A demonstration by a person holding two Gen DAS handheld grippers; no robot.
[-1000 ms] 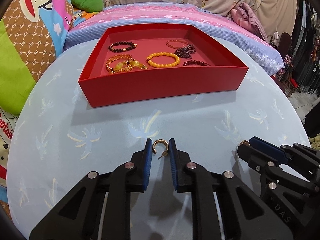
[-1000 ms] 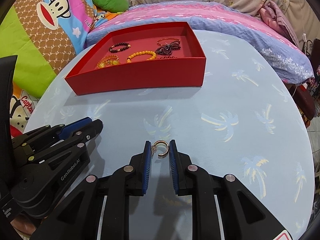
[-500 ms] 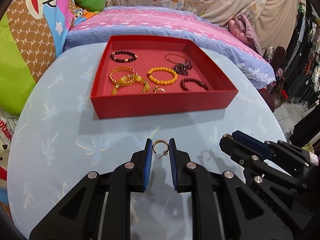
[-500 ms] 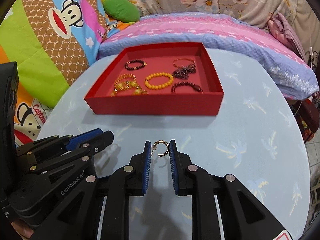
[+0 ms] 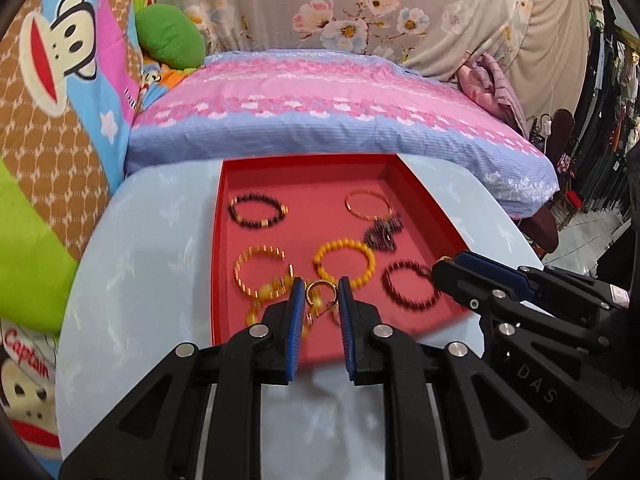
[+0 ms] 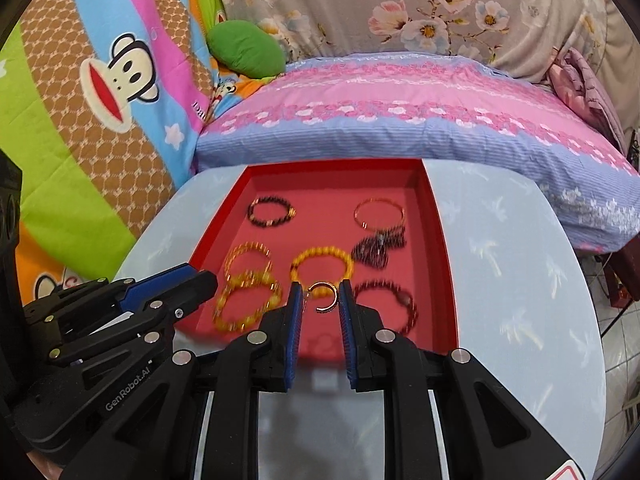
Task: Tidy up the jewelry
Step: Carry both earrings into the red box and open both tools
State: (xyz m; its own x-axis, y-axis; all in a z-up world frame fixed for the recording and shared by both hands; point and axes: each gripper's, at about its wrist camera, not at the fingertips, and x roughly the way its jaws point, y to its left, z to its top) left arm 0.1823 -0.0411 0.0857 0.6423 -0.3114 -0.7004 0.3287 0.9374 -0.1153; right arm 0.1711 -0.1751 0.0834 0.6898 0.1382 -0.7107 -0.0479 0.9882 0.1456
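My left gripper [image 5: 321, 292] is shut on a small gold hoop earring [image 5: 318, 290], held above the near part of the red tray [image 5: 430, 204]. My right gripper [image 6: 321, 294] is shut on a second gold hoop earring [image 6: 326, 298], also over the near part of the red tray [image 6: 438, 240]. Inside the tray lie several bracelets: a yellow bead one [image 5: 344, 264], a dark bead one [image 5: 256, 212], a thin gold bangle [image 5: 368, 206], a dark red one [image 5: 410, 288]. The right gripper's fingers [image 5: 472, 280] show at the right of the left wrist view; the left gripper's fingers [image 6: 168, 292] at the left of the right wrist view.
The tray stands on a round table with a pale blue palm-print cloth [image 6: 512, 264]. Behind it lies a pink and blue cushion [image 5: 328, 108], with a cartoon-monkey blanket [image 6: 104, 92] at the left. A green pillow [image 5: 170, 40] sits further back.
Both grippers rose from the table and moved forward with their earrings; they now hang over the near part of the tray instead of in front of it.
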